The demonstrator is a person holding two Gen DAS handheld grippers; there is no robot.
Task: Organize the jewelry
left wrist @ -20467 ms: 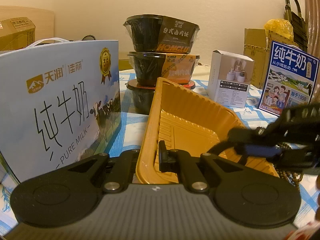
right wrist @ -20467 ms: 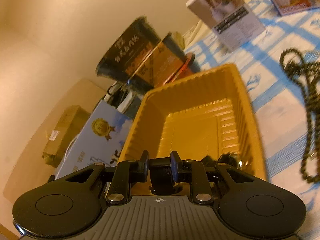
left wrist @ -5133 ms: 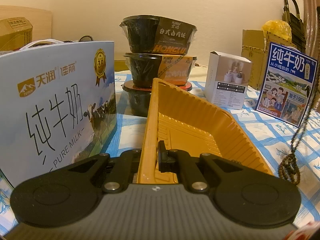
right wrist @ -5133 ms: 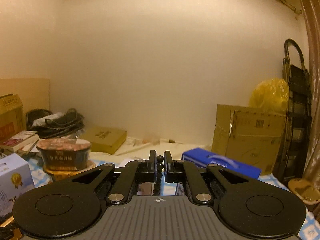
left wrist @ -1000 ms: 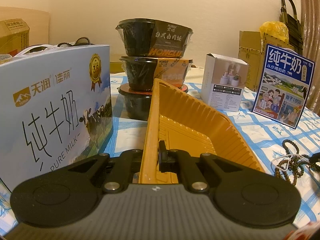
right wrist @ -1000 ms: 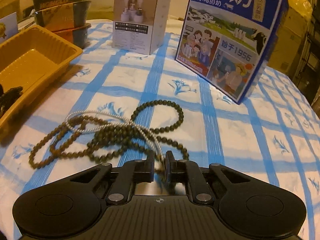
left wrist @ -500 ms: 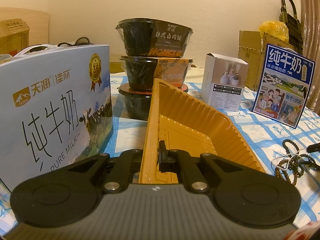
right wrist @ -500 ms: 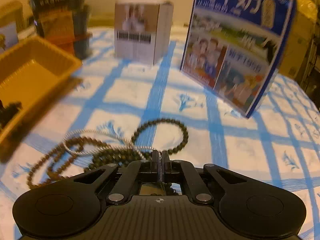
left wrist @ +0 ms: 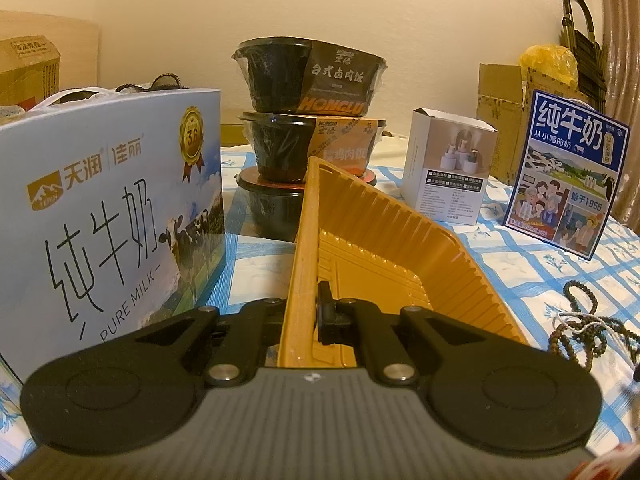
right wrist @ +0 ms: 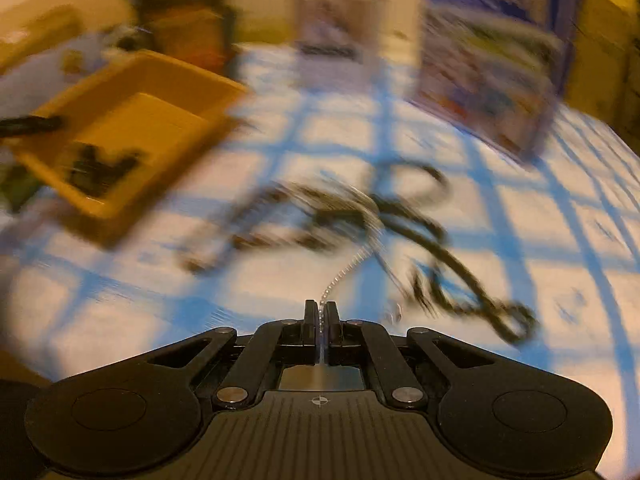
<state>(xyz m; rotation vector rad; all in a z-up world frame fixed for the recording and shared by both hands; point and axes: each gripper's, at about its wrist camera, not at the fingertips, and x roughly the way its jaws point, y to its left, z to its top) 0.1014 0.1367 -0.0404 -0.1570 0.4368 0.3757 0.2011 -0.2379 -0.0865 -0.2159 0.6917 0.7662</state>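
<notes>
Silver chain: one end now pinched between the closed jaws of the right gripper, the rest running taut up and away to the tangle of dark bead necklaces on the blue-checked tablecloth. A second ago the right jaws stood slightly apart over the same tangle; they have since closed on the chain, and the right wrist view has gone from sharp to heavily motion-blurred, with the bead loops stretched out across the cloth rather than lying in a compact heap. In the left wrist view the beads lie on the cloth just right of the yellow tray, outside it. Left gripper: unchanged from earlier frames, clamped shut on the tray's near-left rim, one finger inside the wall, one outside. Tray contents: in the blurred right view a dark object lies on the tray floor near one end; what it is cannot be told. Surroundings as before: pale milk carton to the tray's left, three stacked black bowls behind it, small white box and blue milk box to the right.
</notes>
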